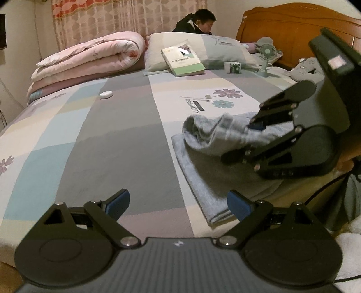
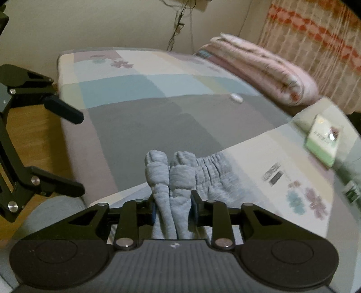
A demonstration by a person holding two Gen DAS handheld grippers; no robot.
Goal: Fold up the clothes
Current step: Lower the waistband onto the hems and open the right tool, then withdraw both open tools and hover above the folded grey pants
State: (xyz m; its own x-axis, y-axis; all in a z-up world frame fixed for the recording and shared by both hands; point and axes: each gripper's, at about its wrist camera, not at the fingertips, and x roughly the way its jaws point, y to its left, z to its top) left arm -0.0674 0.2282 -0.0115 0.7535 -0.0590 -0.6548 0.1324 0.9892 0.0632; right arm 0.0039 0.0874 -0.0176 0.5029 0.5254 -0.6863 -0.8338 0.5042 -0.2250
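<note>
Patchwork bed sheet (image 1: 117, 139), floral curtain (image 1: 94, 18)

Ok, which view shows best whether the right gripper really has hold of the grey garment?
The right wrist view: the right gripper has bunched folds of the grey garment between its pads, which press on the cloth. The left wrist view shows that gripper from the side over the garment, its upper finger buried in cloth, contact unclear.

Both grippers are black. The left gripper (image 1: 178, 204) has blue pads and silver pivot screws. The right gripper (image 2: 172, 208) has a ribbed grey body.
</note>
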